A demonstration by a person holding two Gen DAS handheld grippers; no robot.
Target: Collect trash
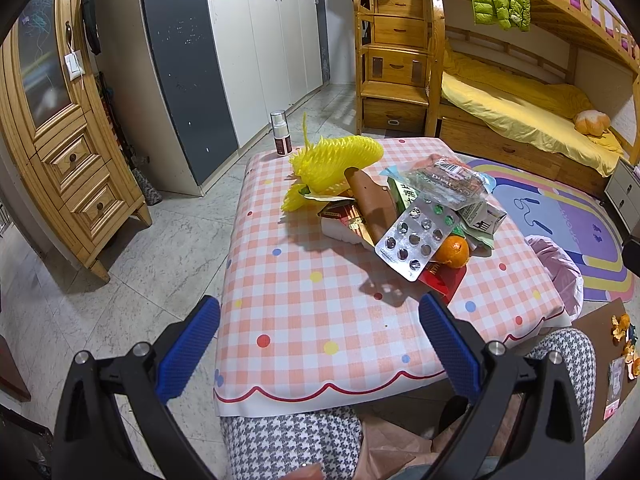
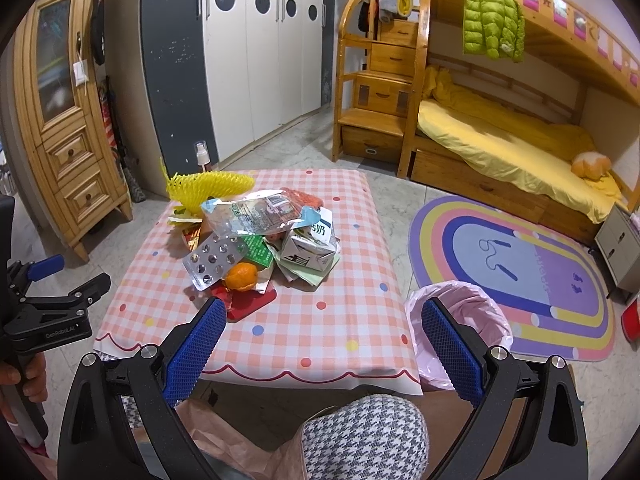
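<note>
The left gripper (image 1: 320, 340) and right gripper (image 2: 322, 338) both have their fingers spread wide, holding nothing. A trash pile (image 2: 260, 236) sits on the checkered tabletop (image 2: 340, 320). A pink-lined bin (image 2: 492, 316) stands on the floor just beside the tabletop.
</note>
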